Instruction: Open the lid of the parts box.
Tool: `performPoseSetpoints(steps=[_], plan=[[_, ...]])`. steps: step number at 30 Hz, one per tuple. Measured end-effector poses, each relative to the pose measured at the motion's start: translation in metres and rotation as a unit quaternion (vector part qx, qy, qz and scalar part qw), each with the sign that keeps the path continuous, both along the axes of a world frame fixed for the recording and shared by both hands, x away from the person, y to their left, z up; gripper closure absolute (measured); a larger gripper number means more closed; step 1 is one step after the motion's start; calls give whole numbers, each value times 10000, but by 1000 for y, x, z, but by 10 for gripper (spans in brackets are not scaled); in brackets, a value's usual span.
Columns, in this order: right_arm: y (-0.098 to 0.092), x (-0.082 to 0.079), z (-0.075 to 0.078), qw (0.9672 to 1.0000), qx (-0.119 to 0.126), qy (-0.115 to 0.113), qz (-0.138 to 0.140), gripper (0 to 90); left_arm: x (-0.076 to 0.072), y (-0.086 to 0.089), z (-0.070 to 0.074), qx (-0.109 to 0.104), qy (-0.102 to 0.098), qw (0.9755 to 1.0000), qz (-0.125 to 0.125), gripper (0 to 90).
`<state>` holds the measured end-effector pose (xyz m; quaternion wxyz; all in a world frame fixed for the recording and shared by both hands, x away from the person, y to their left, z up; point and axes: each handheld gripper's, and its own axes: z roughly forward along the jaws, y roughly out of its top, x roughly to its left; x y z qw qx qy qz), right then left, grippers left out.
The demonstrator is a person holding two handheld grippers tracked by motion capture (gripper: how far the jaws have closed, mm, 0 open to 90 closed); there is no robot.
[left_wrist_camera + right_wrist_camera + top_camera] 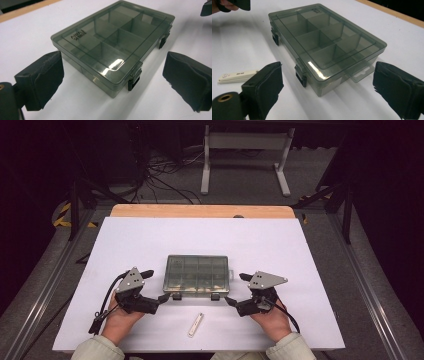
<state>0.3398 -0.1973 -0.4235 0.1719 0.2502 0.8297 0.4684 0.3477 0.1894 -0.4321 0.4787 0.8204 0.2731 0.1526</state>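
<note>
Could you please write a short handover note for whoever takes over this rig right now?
Left hand-held gripper: open, empty, near the box's left latch.
Right hand-held gripper: open, empty, near the right latch.
The smoky compartment box sits mid-table on the white sheet, lid closed, both front latches apparently fastened. A small white stick lies in front of it.
Done: both grippers positioned at the front corners.
Left: probably releasing the latches and lifting the lid.

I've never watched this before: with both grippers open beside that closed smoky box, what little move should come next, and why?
Probably ease the left gripper forward onto the near latch of the compartment box. The lid is shut, both latches look fastened, and both grippers are open and apart from the box.
</note>
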Motion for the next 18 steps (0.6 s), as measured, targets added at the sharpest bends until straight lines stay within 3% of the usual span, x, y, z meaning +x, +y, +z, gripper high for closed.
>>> performPoseSetpoints(steps=[9, 18], plan=[[3, 4, -11, 9995, -214, 240, 12, 87, 4, -2, -7, 216, 266, 9994, 23, 24], [4, 6, -19, 9984, -377, 412, 24, 82, 6, -4, -15, 536, 499, 9973, -92, 20]])
